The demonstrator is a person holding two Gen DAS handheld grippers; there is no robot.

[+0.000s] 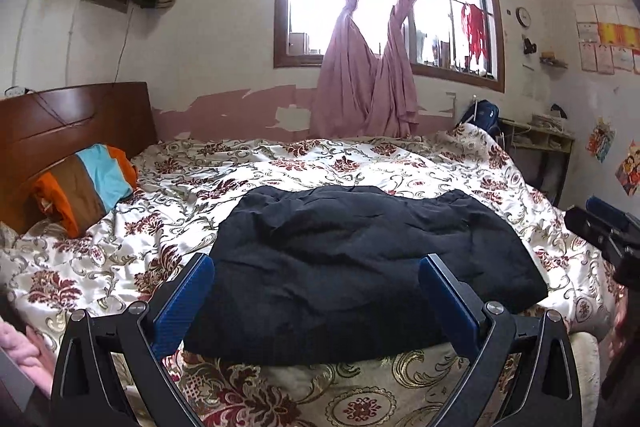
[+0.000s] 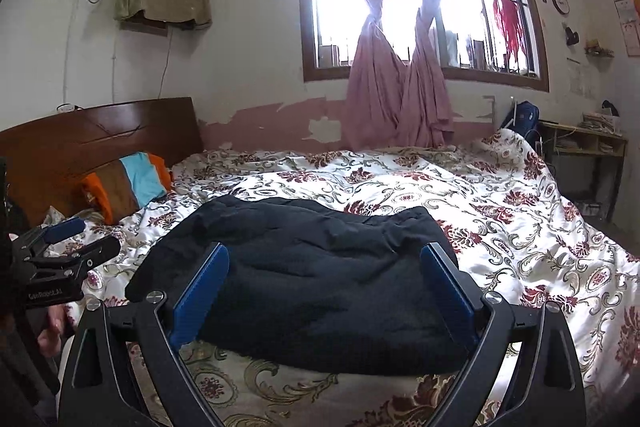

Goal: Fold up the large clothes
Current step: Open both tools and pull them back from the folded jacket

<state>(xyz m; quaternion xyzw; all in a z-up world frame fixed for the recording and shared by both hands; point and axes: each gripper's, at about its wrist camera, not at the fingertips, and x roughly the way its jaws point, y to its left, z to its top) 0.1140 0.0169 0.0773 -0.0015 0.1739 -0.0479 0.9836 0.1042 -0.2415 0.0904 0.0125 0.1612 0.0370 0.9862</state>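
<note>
A black garment (image 1: pixel 360 267) lies folded into a wide bundle on the flowered bedspread (image 1: pixel 280 163); it also shows in the right wrist view (image 2: pixel 312 279). My left gripper (image 1: pixel 318 261) is open and empty, held above the garment's near edge, its blue pads (image 1: pixel 188 303) spread wide. My right gripper (image 2: pixel 324 251) is open and empty too, above the garment's near part. Each gripper shows in the other's view: the right one at the right edge (image 1: pixel 608 239), the left one at the left edge (image 2: pixel 68 247).
A striped orange, brown and blue pillow (image 1: pixel 86 187) leans on the wooden headboard (image 1: pixel 72 123) at the left. A window with pink curtains (image 1: pixel 368 39) is behind the bed. A small desk (image 2: pixel 584 147) stands at the far right. The bedspread (image 2: pixel 500 227) spreads wide around the garment.
</note>
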